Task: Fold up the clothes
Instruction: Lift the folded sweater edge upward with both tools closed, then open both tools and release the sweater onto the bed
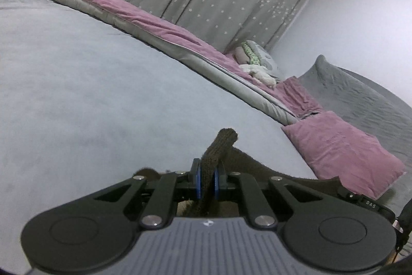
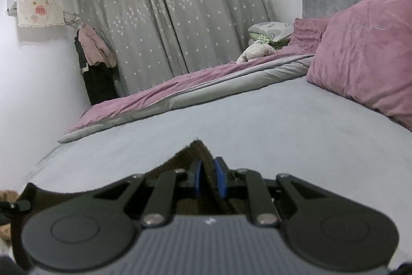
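Both fingers, left point(image 1: 208, 175) and right point(image 2: 209, 178), are clamped on a brown knit garment point(image 1: 221, 143) above the bed point(image 1: 90, 94).

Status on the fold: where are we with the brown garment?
Done: both corners picked. The left gripper and the right gripper are each shut on an edge of the brown knit garment, held above the grey bed sheet. In hand: carrying it, stretched between the grippers. Left: no fold shows yet; laying it down and folding remain.
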